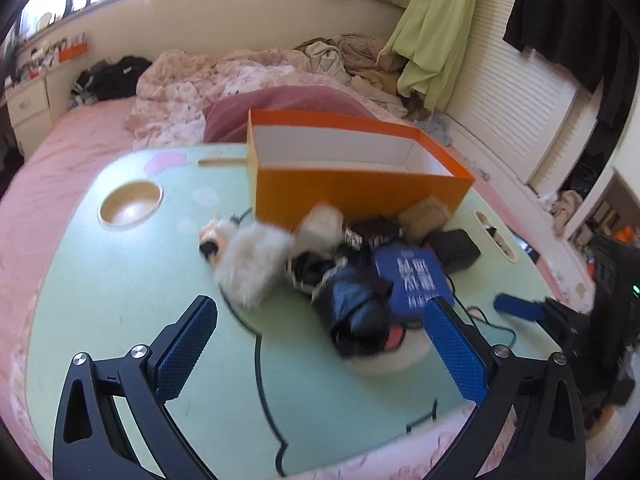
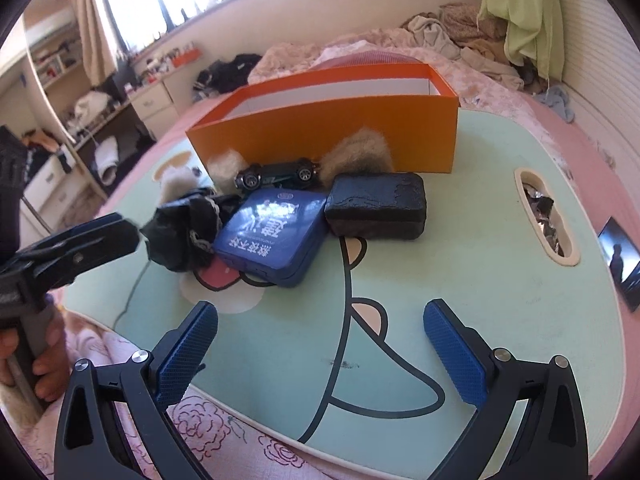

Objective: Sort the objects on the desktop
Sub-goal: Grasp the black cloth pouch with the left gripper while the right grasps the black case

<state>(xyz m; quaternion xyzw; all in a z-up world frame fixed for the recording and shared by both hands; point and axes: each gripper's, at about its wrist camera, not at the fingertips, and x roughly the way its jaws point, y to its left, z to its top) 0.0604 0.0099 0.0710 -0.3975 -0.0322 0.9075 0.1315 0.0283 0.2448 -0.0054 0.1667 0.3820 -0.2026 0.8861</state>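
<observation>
An open orange box [image 1: 352,196] [image 2: 320,136] stands on the mint lap table [image 1: 120,280] [image 2: 480,260]. In front of it lies a pile: white fluffy toy [image 1: 252,260], crumpled black cloth [image 1: 356,312] [image 2: 180,232], blue tin [image 1: 412,276] [image 2: 272,236], black case [image 1: 454,248] [image 2: 376,210], dark toy car [image 2: 280,174], tan fluff ball [image 1: 426,212] [image 2: 360,156]. My left gripper [image 1: 320,344] is open, hovering just short of the black cloth. My right gripper [image 2: 320,348] is open and empty above the table's near edge.
The table rests on a pink bed with rumpled bedding [image 1: 240,76]. A round cup recess [image 1: 130,204] sits at the table's far left and a slot [image 2: 546,216] at its right. A black cable [image 1: 260,360] runs across the table.
</observation>
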